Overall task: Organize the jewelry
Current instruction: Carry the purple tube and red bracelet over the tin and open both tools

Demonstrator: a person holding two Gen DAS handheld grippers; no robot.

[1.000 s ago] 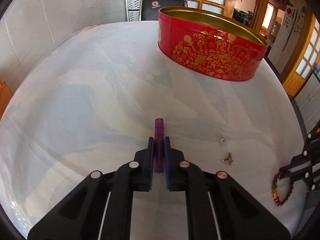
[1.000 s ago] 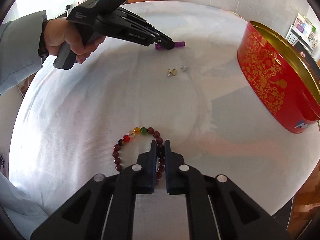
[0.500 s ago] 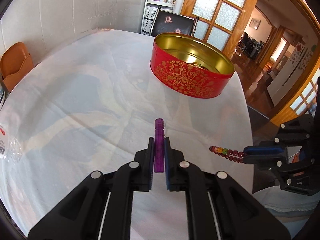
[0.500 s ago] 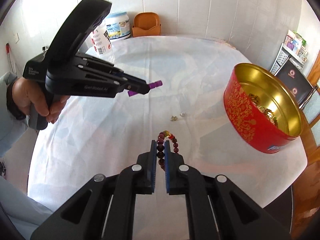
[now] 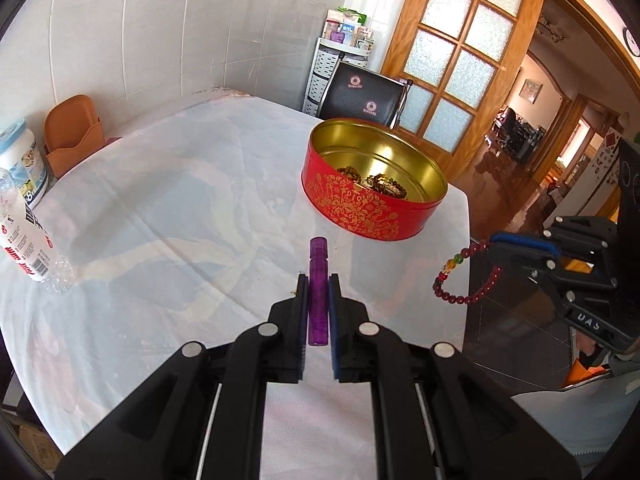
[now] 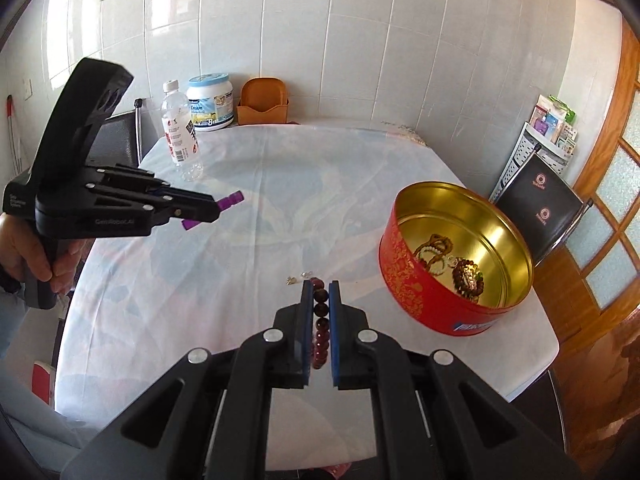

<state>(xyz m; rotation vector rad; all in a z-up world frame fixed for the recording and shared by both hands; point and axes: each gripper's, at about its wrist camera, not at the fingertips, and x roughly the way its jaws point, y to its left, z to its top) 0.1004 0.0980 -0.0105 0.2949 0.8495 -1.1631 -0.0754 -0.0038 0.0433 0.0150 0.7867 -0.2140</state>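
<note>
left gripper (image 5: 318,292): raised, jaws clamped, load held; right gripper (image 6: 320,300): raised, jaws clamped, load held

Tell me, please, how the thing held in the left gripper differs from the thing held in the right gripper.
The left gripper holds a purple stick, rigid and straight; the right gripper holds a bead bracelet, a limp loop that hangs down. The stick is one colour; the bracelet is dark red with a few orange, yellow and green beads. Both are clamped and held above the table, outside the red tin.

My right tongs (image 6: 320,292) hide most of the bracelet (image 6: 321,320); two tiny trinkets (image 6: 298,278) on the cloth are too small to identify.
</note>
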